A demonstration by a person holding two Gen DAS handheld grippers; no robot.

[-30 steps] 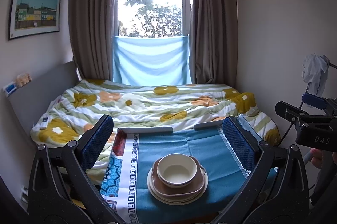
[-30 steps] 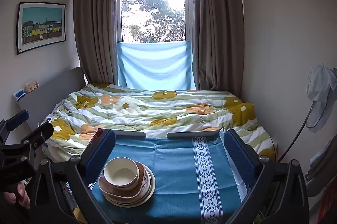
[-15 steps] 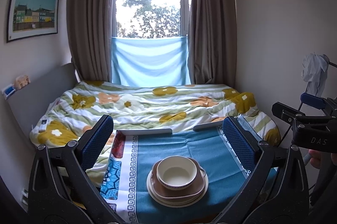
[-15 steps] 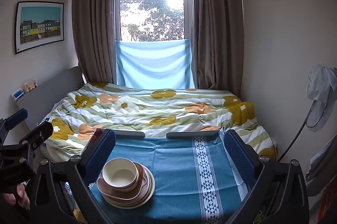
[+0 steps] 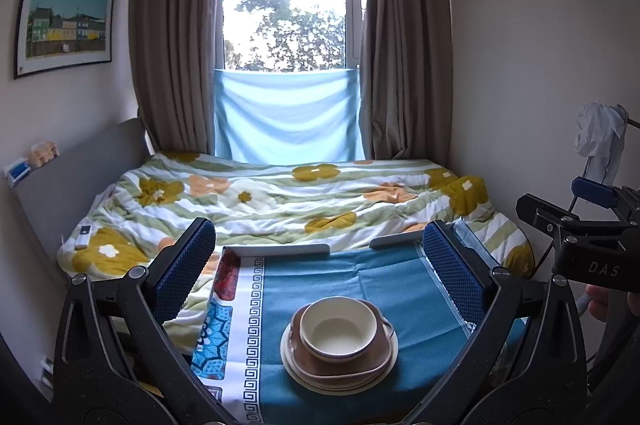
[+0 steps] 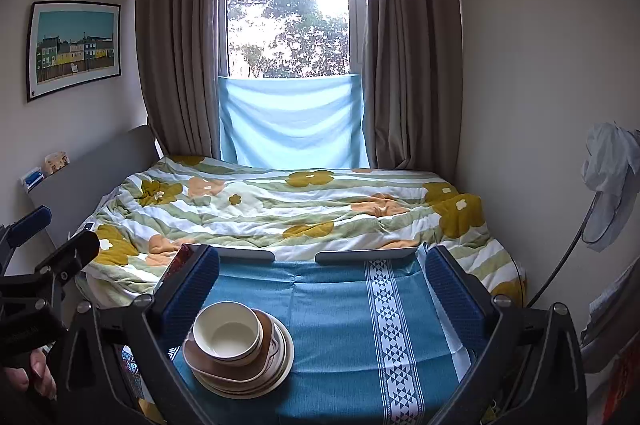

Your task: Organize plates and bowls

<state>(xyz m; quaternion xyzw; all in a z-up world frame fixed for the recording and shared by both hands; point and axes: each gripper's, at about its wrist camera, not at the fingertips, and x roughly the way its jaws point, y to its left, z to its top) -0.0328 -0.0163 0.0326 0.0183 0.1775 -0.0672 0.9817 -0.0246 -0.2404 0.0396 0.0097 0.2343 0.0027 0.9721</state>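
One stack of crockery sits on the worktop [image 5: 400, 289], and both claws hang above it with nothing in them. The cream bowl [image 5: 338, 328] is on top, nested in a brown dish [image 5: 340, 365] that rests on cream plates [image 5: 340, 383], all on the blue tablecloth [image 5: 392, 285]. From the left wrist camera the stack lies near the worktop's near edge, about midway along it, between the blue pads of the left claw [image 5: 316, 269], jaws spread wide. From the right wrist camera the same bowl [image 6: 228, 331] sits toward the worktop's near-left corner, just beside the left pad of the right claw [image 6: 320, 289], also wide open. Beyond the worktop's far edge lies a bed with a floral duvet [image 6: 300, 205].
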